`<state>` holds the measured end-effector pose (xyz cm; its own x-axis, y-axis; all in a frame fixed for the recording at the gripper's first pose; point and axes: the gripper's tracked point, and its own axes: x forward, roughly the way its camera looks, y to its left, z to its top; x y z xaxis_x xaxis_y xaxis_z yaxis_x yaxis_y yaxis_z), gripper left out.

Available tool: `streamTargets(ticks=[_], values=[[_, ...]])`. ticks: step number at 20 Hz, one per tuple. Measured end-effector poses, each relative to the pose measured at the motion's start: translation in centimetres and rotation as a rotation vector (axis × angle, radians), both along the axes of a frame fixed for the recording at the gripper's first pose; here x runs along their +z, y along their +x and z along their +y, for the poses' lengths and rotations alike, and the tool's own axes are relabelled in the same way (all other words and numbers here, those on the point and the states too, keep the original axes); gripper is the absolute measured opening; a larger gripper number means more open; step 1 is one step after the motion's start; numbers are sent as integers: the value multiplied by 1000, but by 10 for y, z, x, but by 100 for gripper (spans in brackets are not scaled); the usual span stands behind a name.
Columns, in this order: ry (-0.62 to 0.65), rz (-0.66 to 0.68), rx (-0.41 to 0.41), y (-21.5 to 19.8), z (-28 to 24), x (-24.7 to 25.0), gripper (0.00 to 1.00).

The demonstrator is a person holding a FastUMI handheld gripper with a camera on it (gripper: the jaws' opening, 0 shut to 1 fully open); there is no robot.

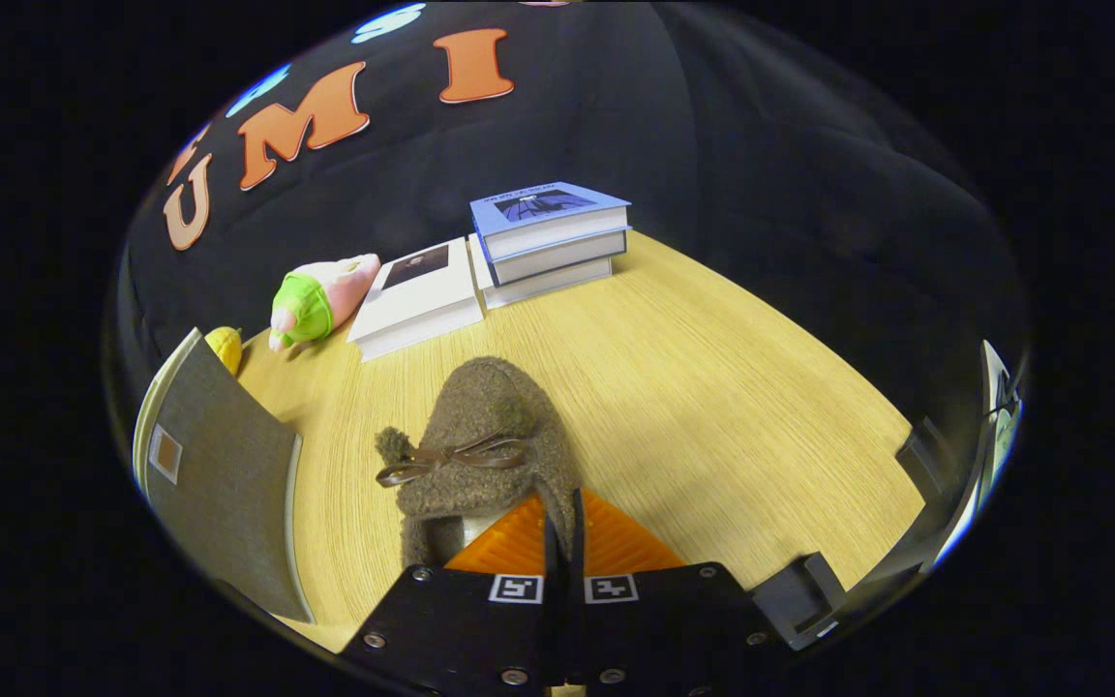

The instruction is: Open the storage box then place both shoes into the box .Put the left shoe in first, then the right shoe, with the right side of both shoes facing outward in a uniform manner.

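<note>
On the pale wood-grain table [712,387], the gripper [562,528] pinches the fuzzy brown bow-tied slipper's [485,436] edge between closed orange fingers [616,542]; stacked blue-and-white books [548,237] lie beyond the slipper.

On the wooden table [712,387] a stack of books [550,240] lies beside a flat white book [417,300], with a pink-and-green plush toy [320,298] and a yellow toy [226,347] nearby.
</note>
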<state>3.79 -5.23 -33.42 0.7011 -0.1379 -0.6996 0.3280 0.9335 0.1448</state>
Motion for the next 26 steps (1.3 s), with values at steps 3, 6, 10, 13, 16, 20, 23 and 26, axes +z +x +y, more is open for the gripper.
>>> streamTargets(ticks=[3,6,10,13,16,20,23,26], values=[[0,-44,-2,-3,9,27,1],[3,-85,12,-2,26,59,1],[-10,-150,35,2,52,107,1],[26,-191,62,7,86,139,1],[42,-227,105,12,120,167,1],[85,-253,159,11,168,191,1],[95,-262,186,12,195,200,1],[119,-269,218,13,228,205,1]])
